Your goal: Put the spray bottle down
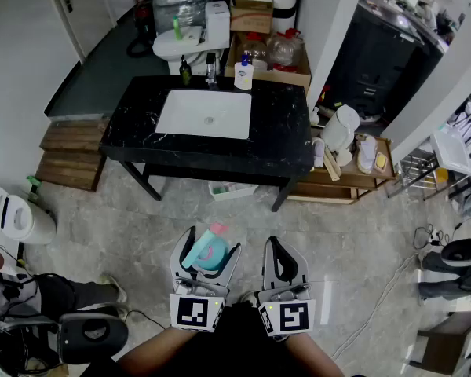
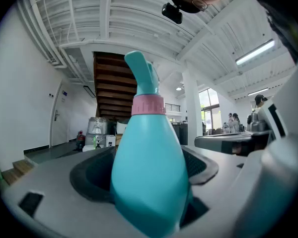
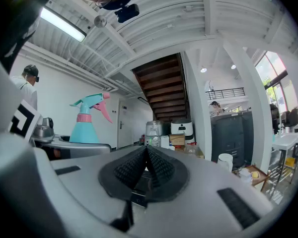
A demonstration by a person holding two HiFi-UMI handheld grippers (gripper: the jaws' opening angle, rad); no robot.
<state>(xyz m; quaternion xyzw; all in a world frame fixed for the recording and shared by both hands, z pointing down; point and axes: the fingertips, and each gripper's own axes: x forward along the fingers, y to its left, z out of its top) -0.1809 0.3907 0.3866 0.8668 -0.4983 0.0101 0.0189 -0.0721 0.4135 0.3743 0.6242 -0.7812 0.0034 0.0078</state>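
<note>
The teal plastic spray bottle (image 1: 208,256) with a pink collar is standing upright, clamped in the left gripper (image 1: 212,240), which is hovering level over the grey tiled floor (image 1: 345,234) beside the empty, pinched-together right gripper (image 1: 276,247), well short of the black marble surface (image 1: 282,136).

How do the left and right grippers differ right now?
The left gripper is clamped wide on a teal spray bottle; the right gripper has its jaws closed together. The left gripper carries the bottle upright; the right gripper holds nothing. Both point level, side by side.
</note>
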